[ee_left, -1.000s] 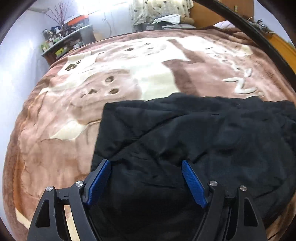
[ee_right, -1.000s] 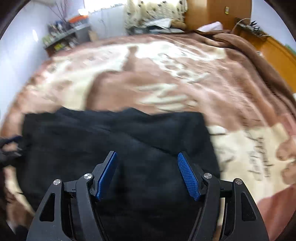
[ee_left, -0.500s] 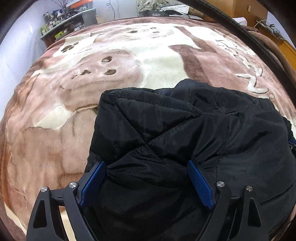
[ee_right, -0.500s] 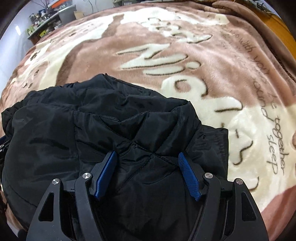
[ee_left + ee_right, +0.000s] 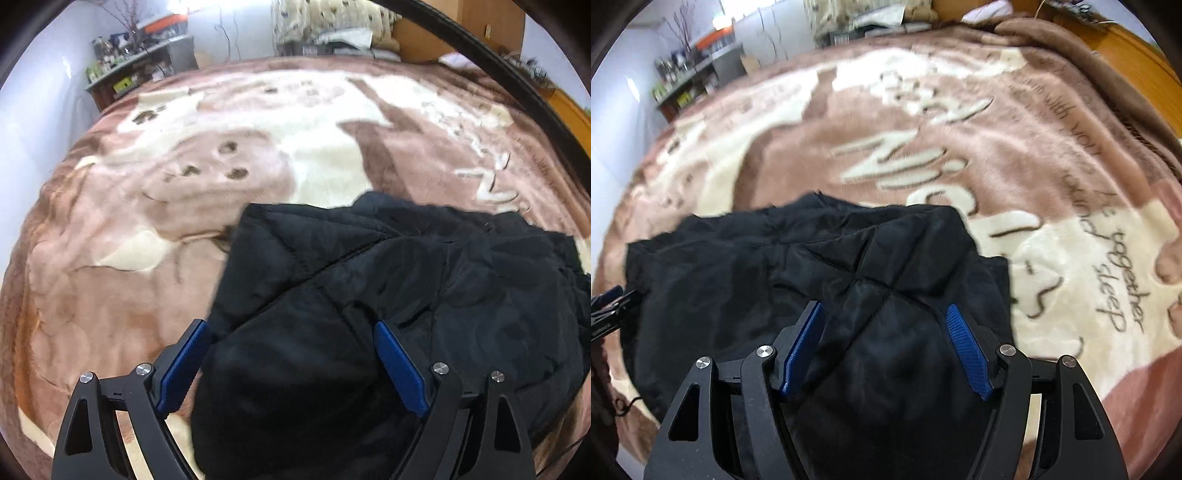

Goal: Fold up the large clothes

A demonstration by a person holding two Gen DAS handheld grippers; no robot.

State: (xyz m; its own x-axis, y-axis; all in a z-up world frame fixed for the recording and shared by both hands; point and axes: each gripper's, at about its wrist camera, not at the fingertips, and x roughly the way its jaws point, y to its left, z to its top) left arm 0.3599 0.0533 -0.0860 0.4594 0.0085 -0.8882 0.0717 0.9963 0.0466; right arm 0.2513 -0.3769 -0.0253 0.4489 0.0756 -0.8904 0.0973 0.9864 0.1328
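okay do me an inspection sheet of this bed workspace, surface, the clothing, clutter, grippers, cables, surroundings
Surface: brown and cream plush blanket with printed lettering covers the bed.
Job's things: one black quilted jacket, bunched and partly folded over on the blanket.
Clutter: nothing seen on the blanket besides the jacket.
Grippers: left gripper jaws wide, jacket fabric between the blue pads; whether the pads press on it cannot be told. Right gripper the same, over the jacket's other end.
Cables: black cable arcs across the top right of the left view.
Surroundings: cluttered shelf by the far wall, wooden furniture at the right.
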